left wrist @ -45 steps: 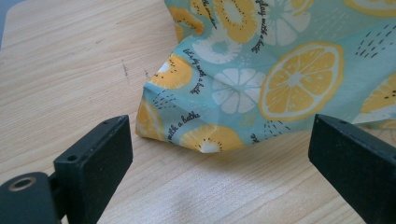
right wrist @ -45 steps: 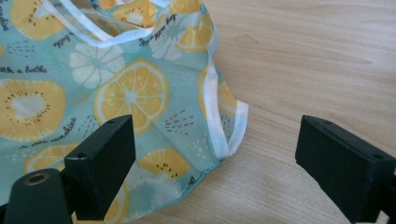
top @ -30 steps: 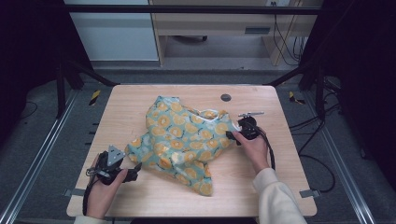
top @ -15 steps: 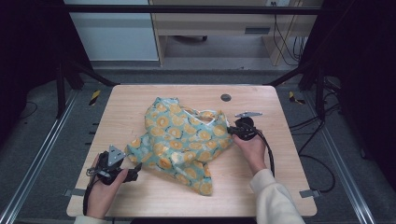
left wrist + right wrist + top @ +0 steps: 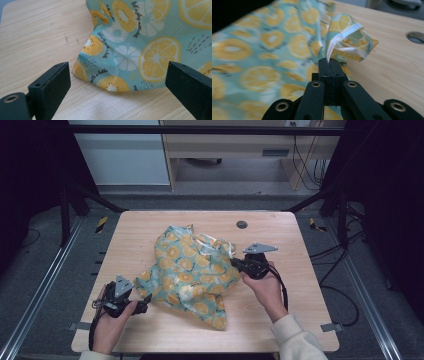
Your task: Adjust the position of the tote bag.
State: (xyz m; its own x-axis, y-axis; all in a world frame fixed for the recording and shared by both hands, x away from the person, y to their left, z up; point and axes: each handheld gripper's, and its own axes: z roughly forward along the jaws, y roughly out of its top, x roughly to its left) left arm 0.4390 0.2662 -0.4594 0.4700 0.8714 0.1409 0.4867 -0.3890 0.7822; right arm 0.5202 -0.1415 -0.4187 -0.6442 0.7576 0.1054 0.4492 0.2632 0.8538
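Right gripper (image 5: 329,61): jaws pressed together on the white-edged hem of the lemon-print cloth (image 5: 192,267), pinching a thin fold at the cloth's side nearest my right hand; the hem stands up in a small peak just beyond the jaw tips. Left gripper (image 5: 117,82): jaws wide apart, nothing between them, hovering just beside the cloth's near-left corner, which lies flat on the table (image 5: 145,227). Cloth sits crumpled in a loose heap about mid-table, short of the round dark grommet (image 5: 242,224) set into the far part of the tabletop. Judgement on handling: thin, light, fully limp fabric; it will sag and drag rather than hold shape, so one hold will only trail it. The smooth weave may slip unless a doubled edge is taken. Best holds look like the hemmed border and corners. The corner in front of my left gripper seems the natural second hold.
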